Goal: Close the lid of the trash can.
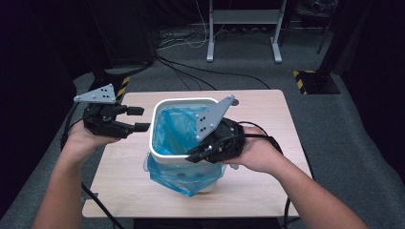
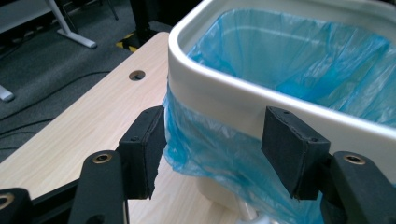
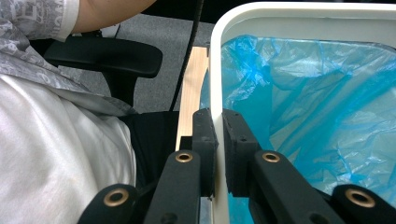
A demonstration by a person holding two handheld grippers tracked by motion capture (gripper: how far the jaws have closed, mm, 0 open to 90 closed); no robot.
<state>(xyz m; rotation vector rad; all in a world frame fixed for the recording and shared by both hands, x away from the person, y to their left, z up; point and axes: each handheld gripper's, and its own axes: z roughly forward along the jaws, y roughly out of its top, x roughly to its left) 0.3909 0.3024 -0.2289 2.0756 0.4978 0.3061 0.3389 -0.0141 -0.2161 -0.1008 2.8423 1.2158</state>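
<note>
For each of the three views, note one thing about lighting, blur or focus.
High view: the table is lit, the room around it falls dark. Left gripper view: the near jaws are crisp, the white bin and floor behind are slightly soft. Right gripper view: even light, the blue bag shows faint sheen.

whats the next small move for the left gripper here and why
Probably ease the left gripper forward to pinch the blue bag hanging below the white bin's rim: its jaws stand open either side of it, while the right gripper pinches the near rim.

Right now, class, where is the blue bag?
In the high view the blue bag lines the white bin at the table's centre, its edge draped over the bin's near side, between the two claws.
</note>
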